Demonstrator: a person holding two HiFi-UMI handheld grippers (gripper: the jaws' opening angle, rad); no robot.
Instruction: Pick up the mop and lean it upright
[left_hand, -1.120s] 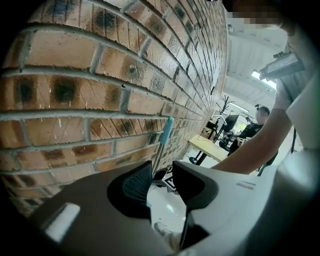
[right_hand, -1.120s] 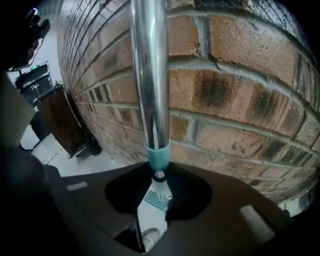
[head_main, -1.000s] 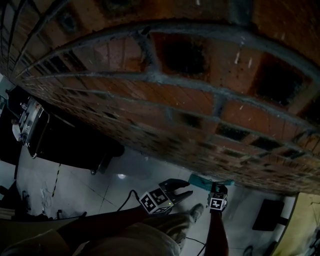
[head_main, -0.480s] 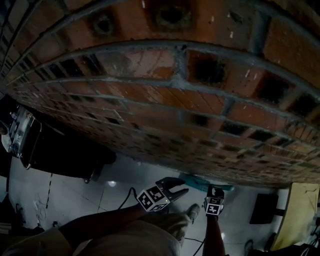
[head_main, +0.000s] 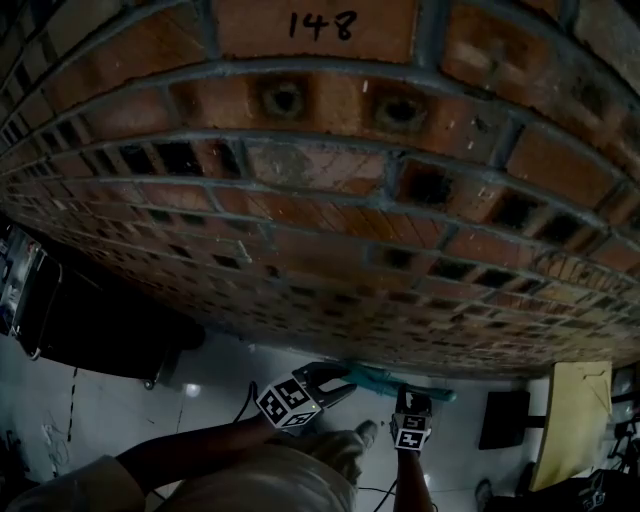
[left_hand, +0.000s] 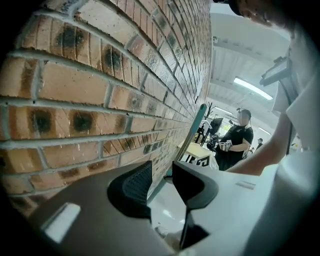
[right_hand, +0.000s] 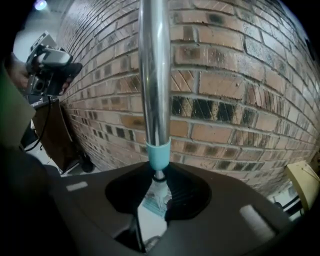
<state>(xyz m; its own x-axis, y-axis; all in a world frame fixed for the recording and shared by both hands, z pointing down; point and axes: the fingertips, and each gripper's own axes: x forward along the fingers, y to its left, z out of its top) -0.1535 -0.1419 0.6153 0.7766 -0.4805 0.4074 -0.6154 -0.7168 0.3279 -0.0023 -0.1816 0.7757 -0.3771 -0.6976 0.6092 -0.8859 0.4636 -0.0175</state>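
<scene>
The mop (right_hand: 154, 75) has a silver pole with a teal collar and stands nearly upright in front of the brick wall (right_hand: 235, 85). My right gripper (right_hand: 159, 182) is shut on the pole just under the collar, and the mop head shows below the jaws. In the head view the right gripper (head_main: 411, 402) is low at centre right, with the mop's teal part (head_main: 385, 380) beside it at the wall's foot. My left gripper (head_main: 345, 380) is just left of it, open and holding nothing. From the left gripper (left_hand: 161, 180), the teal pole (left_hand: 196, 127) slants up along the wall beyond the jaws.
The brick wall (head_main: 320, 200) fills most of the head view. A dark cart (head_main: 90, 320) stands at the left, a cable (head_main: 245, 400) lies on the pale floor, and a black box (head_main: 503, 420) and a yellowish board (head_main: 575, 410) are at the right. A person in black (left_hand: 237, 142) stands far off.
The head view has tilted up the wall, bringing a written number into sight. Both grippers have risen, the right one lifting the mop pole higher against the wall.
</scene>
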